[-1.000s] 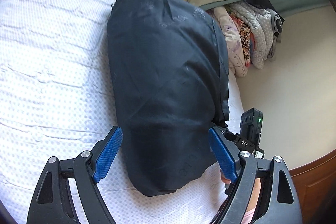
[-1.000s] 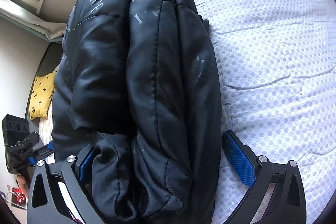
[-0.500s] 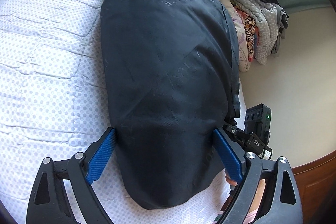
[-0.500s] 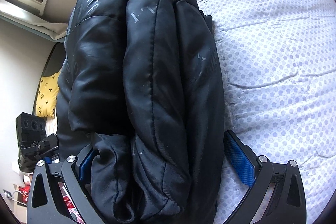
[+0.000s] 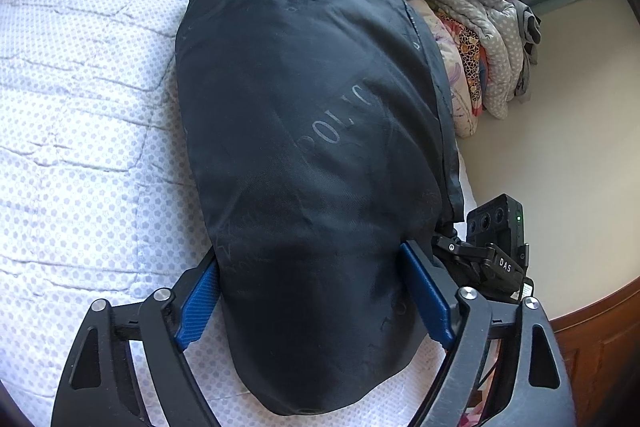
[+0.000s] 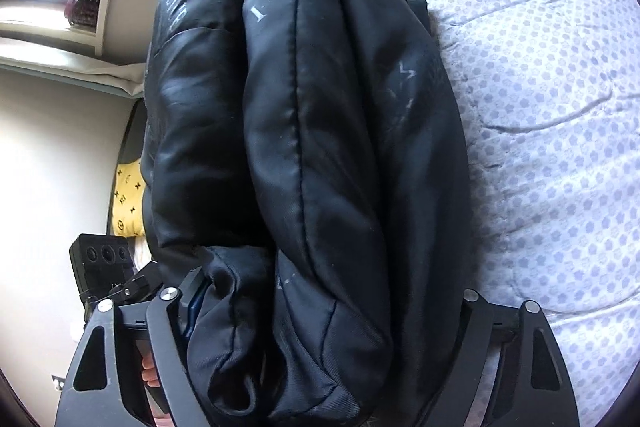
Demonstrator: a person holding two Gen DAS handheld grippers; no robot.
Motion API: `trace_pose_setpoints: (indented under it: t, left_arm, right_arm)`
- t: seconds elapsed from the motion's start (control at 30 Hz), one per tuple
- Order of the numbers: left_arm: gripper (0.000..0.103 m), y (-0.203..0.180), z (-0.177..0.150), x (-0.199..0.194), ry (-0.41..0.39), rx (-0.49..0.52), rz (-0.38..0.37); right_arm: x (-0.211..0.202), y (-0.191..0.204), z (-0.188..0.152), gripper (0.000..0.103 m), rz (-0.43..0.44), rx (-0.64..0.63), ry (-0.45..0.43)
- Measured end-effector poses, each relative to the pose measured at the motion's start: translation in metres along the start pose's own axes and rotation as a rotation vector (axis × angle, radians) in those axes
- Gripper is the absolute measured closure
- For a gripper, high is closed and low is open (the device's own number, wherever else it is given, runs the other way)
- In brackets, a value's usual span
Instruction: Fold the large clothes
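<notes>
Grippers first: left gripper [image 5: 316, 291] clamps its blue pads on the near end of the folded black padded jacket [image 5: 312, 147]; right gripper [image 6: 324, 311], jaws just closing, squeezes the same bundle edge-on. Jacket lies on the white dotted quilted bedspread [image 5: 80, 107], long axis running away from both cameras, button end far. Beyond: stacked patterned folded clothes [image 5: 480, 67], cream wall, window ledge.

Black skeletal tongs [image 5: 316, 299] with blue ribbed pads [image 5: 426, 301], silver screws, "DAS" lettering.
</notes>
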State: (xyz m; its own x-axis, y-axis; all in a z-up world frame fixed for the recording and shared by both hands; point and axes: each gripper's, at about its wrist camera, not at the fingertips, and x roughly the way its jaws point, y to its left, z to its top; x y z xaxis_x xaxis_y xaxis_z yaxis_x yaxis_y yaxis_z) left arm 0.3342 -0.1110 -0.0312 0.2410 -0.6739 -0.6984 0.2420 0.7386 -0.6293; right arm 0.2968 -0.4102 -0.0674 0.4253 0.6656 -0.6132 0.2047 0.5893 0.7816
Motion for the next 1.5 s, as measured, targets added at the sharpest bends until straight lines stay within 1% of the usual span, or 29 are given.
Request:
trace_pose_setpoints:
  t: [0.13,0.3,0.43,0.6,0.7,0.87,1.0,1.1,1.17,1.23,1.27,1.3,1.37,1.43,1.5]
  left_arm:
    - [0.019,-0.009,0.001,-0.008,-0.035,0.043,0.033]
    - [0.021,-0.017,0.007,-0.028,-0.091,0.104,0.086]
    - [0.021,-0.02,0.009,-0.052,-0.141,0.129,0.121]
    - [0.021,-0.019,0.009,-0.085,-0.207,0.156,0.162]
    - [0.021,-0.01,0.007,-0.101,-0.237,0.159,0.182]
    - [0.021,0.013,0.007,-0.114,-0.254,0.119,0.207]
    - [0.021,0.04,0.004,-0.113,-0.243,0.082,0.229]
    - [0.021,0.061,-0.003,-0.103,-0.214,0.059,0.232]
    - [0.017,0.066,-0.006,-0.099,-0.21,0.054,0.229]
    - [0.011,0.072,-0.008,-0.097,-0.204,0.039,0.223]
    - [0.007,0.074,-0.009,-0.097,-0.201,0.03,0.231]
    - [0.005,0.074,-0.009,-0.096,-0.2,0.026,0.237]
    - [0.002,0.073,-0.01,-0.099,-0.205,0.019,0.255]
    - [0.001,0.07,-0.01,-0.103,-0.212,0.02,0.265]
    - [0.001,0.068,-0.011,-0.111,-0.221,0.02,0.285]
  right_arm:
    - [0.0,0.009,-0.005,0.033,0.009,-0.023,-0.024]
    - [0.005,0.025,-0.006,0.038,0.021,-0.051,-0.039]
    - [0.01,0.047,-0.01,0.04,0.025,-0.112,-0.056]
    - [0.015,0.071,-0.018,0.04,0.067,-0.167,-0.069]
    - [0.021,0.082,-0.022,0.04,0.091,-0.195,-0.073]
    - [0.044,0.097,-0.03,0.04,0.1,-0.218,-0.068]
    - [0.064,0.1,-0.039,0.04,0.088,-0.218,-0.038]
    - [0.078,0.099,-0.044,0.04,0.049,-0.235,-0.018]
    - [0.084,0.093,-0.045,0.038,0.026,-0.23,-0.005]
    - [0.087,0.091,-0.045,0.029,0.015,-0.213,0.01]
    - [0.088,0.09,-0.046,0.027,0.01,-0.206,0.015]
    - [0.087,0.087,-0.045,0.022,0.006,-0.203,0.017]
    - [0.084,0.089,-0.048,0.018,-0.009,-0.202,0.02]
    - [0.078,0.091,-0.046,0.014,-0.02,-0.201,0.02]
    - [0.071,0.094,-0.04,0.014,-0.026,-0.191,0.022]
